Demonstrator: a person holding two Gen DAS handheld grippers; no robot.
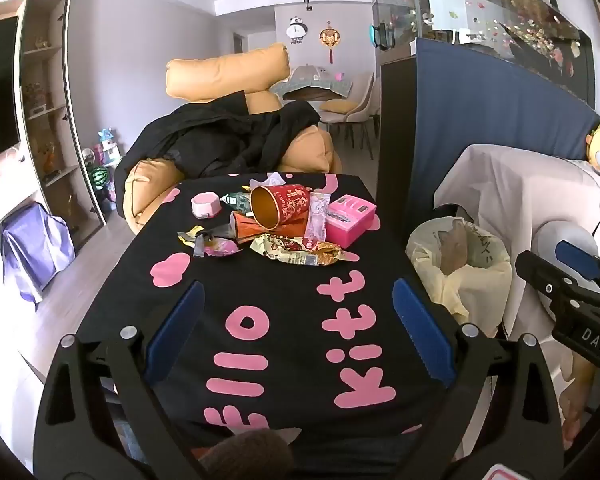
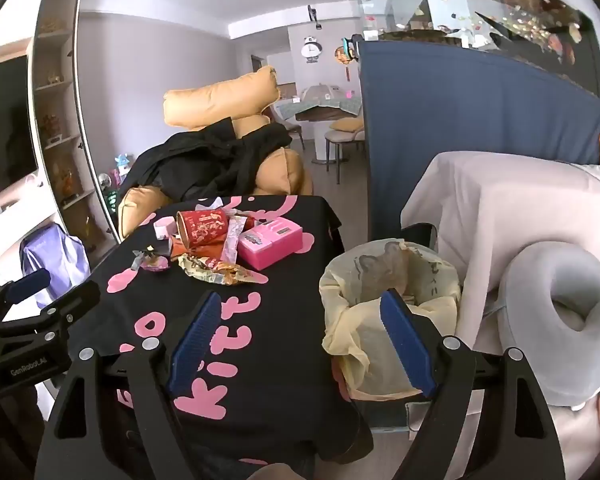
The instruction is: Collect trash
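A pile of trash lies at the far end of the black table: a tipped red paper cup, a gold snack wrapper, a pink wrapper, a pale packet. A pink box and a small pink case sit beside them. A bin lined with a yellow bag stands right of the table. My left gripper is open and empty above the near table. My right gripper is open and empty, between the table's edge and the bin. The pile shows in the right view, with the cup.
An orange sofa with black clothes stands behind the table. A blue partition and a chair under a white cloth are right of the bin. A grey neck pillow lies at the right. Shelves line the left wall.
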